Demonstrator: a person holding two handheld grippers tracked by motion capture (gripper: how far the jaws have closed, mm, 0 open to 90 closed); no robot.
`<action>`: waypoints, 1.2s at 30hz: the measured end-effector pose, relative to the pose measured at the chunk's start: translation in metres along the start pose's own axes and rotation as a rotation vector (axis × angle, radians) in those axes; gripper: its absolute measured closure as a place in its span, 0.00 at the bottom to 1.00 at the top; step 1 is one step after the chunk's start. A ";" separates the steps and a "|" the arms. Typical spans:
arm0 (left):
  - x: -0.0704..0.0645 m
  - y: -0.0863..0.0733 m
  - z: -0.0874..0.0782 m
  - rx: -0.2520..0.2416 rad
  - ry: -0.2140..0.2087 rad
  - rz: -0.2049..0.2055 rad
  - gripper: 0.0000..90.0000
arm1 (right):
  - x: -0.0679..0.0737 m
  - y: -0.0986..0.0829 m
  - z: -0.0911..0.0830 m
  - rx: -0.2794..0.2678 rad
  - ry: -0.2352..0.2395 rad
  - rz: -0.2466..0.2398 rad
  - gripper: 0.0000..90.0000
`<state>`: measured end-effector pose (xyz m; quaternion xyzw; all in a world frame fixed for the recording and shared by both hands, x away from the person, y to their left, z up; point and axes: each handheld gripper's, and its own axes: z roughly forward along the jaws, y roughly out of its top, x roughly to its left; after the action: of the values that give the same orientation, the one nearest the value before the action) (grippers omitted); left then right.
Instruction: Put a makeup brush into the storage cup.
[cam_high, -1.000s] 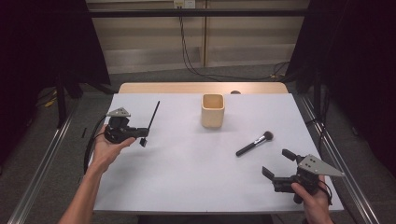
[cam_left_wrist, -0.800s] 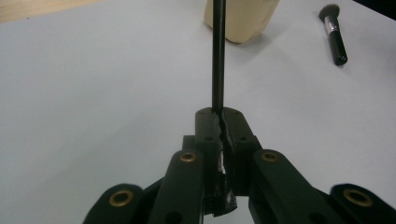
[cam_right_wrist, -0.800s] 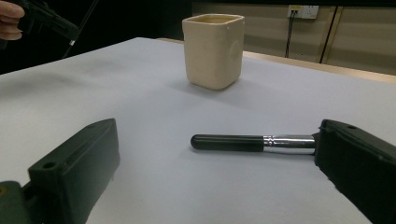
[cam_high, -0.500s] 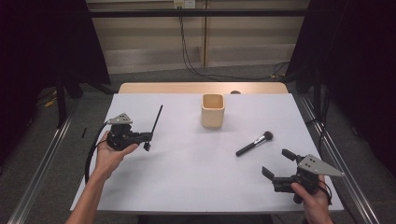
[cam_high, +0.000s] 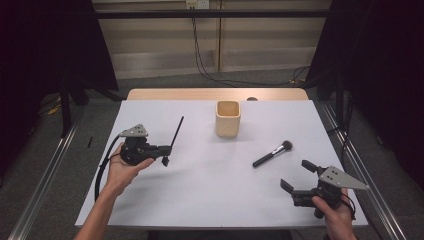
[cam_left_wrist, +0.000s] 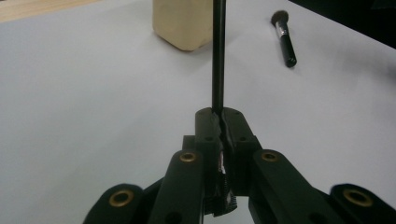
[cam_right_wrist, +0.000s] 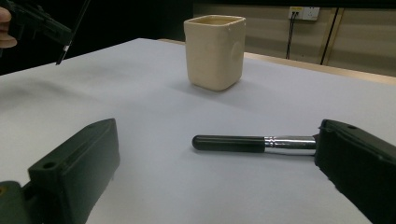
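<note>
One beige cup (cam_high: 228, 118) stood mid-desk (cam_high: 200, 190), inside unreadable. My left claw (cam_high: 164, 150) pinched a thin black stick (cam_high: 176, 133); right claw (cam_high: 296, 176) gaped wide, holding nothing, near makeup brush (cam_high: 272, 154).

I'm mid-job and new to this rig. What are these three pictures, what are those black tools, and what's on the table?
No robot arm here: a person holds a two-jaw gripper in each hand. The high view looks down from above the person's side of the white table. The other two pictures come from cameras riding on the grippers, looking along their black jaws.

The left gripper has its jaws shut on a thin black stick, which points up and away toward the cup. It looks like a slim brush, though its tip is too small to tell.

The right gripper is open, holds nothing, and sits near the table's front right corner.

On the table stand a beige cup near the back middle, and a makeup brush lying flat between the cup and the right gripper. In the right gripper view the brush lies just ahead of the open jaws.
</note>
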<state>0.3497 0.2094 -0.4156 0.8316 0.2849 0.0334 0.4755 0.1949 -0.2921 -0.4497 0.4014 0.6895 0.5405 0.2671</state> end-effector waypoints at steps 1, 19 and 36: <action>-0.001 0.000 0.001 0.001 -0.006 -0.002 0.96 | 0.000 0.000 0.000 -0.001 0.001 -0.001 0.00; -0.027 0.009 0.013 0.013 -0.085 0.047 0.96 | 0.001 0.000 0.000 0.001 0.003 -0.003 0.00; -0.044 0.014 0.023 0.054 -0.157 0.060 0.96 | 0.001 0.000 0.000 0.001 0.009 -0.004 0.00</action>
<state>0.3265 0.1642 -0.4068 0.8524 0.2225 -0.0255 0.4724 0.1948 -0.2912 -0.4497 0.3979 0.6917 0.5414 0.2647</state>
